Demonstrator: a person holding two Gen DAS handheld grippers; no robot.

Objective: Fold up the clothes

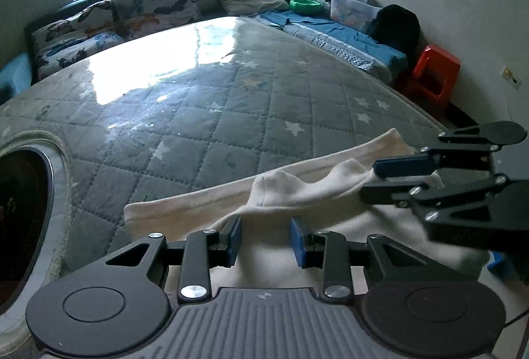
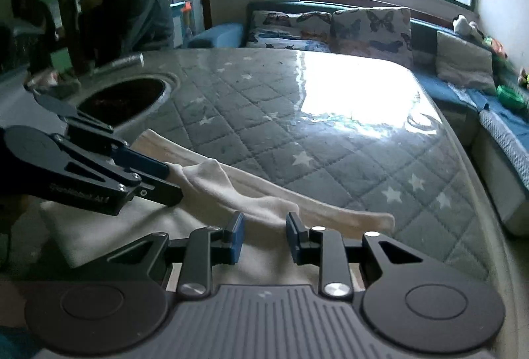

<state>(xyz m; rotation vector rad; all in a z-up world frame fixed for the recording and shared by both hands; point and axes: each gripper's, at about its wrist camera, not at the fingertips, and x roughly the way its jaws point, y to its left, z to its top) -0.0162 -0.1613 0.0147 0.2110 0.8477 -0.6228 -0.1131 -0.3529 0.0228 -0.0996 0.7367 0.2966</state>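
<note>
Slippage was the chief risk: a cream-white, soft knit garment [image 1: 185,207] lay along the near edge of the counter [image 1: 231,114], and a raised ridge of it ran between the two tools. The left tool [image 1: 266,226] had its jaws drawn in on one end of that ridge, and the right tool [image 2: 264,226] was clenched on the other end. The blue pads seemed to hold only a shallow bite, so a quick or uneven lift would probably pull the cloth free or take one layer alone and skew the fold. The counter was covered by a grey-green quilted cloth with pale stars in diamond stitching, under what looked like a glossy clear film. On so slick a surface, the flat lower layer could slide with the ridge instead of staying put. Part of the garment hung toward the near edge, where its weight might drag it off. A dark oval opening with a pale padded rim [image 1: 23,213] lay to the left, well apart from the garment. The cloth looked thick, limp and fleecy, with rounded, hemmed edges.
</note>
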